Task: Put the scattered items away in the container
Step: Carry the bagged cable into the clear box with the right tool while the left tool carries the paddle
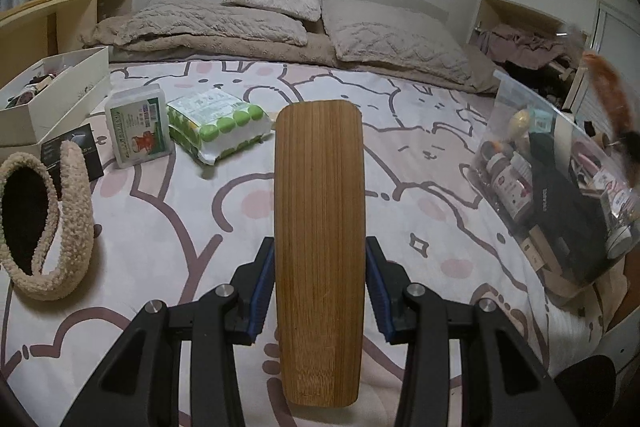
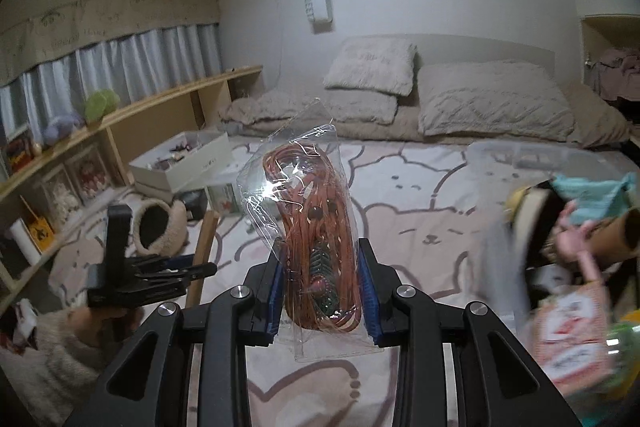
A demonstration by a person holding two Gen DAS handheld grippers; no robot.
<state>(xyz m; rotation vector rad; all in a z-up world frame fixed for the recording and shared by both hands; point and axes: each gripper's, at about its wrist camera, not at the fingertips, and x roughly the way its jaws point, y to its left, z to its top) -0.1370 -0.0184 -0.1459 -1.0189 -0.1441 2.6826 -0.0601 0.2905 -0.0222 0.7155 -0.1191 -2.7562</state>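
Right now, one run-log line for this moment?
left gripper: shut on wooden board | right gripper: shut on bagged orange cord | clear bin: part-filled

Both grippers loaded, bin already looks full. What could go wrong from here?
1. The clear bin is crowded, so the long wooden board in the left gripper may not seat and could tip out.
2. The right gripper pinches a slick plastic bag of orange cord; it could slip mid-carry.
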